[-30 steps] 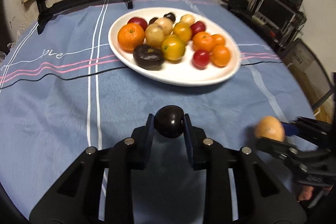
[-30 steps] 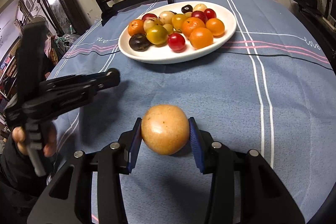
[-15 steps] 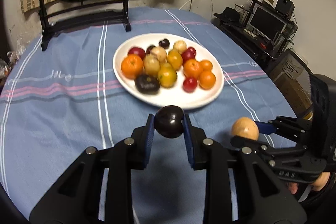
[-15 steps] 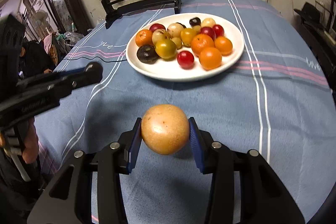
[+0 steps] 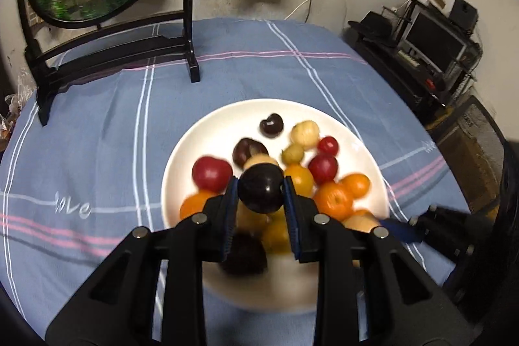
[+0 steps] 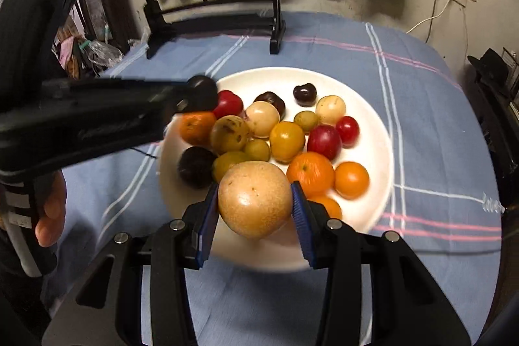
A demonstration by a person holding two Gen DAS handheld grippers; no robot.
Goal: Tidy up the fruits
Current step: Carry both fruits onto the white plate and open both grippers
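Carrying fruit in both grippers above the white plate (image 6: 373,132). Left gripper (image 5: 261,193) clamped on a small dark plum (image 5: 260,188), glossy, near-black, round; it hangs over the heap's middle. Right gripper (image 6: 254,200) clamped on a tan fruit (image 6: 254,200), larger, matte, finely speckled, slightly egg-shaped, over the plate's near edge.

Progress, as judged: late stage. Plate already holds a crowded heap: oranges (image 6: 310,172) with dimpled peel, smooth red plums (image 6: 324,141), yellow-green fruits (image 6: 287,141), pale round ones (image 6: 330,109), a dark heart-shaped one (image 6: 305,93) toward the far rim. No loose fruit visible on the tablecloth (image 6: 421,80). Left to do: set down and release these two.

Plate glazed, shallow, oval; bare glaze remains along the far and right rim. Cloth blue, soft weave, white and pink stripes. Near part of the heap is blurred.
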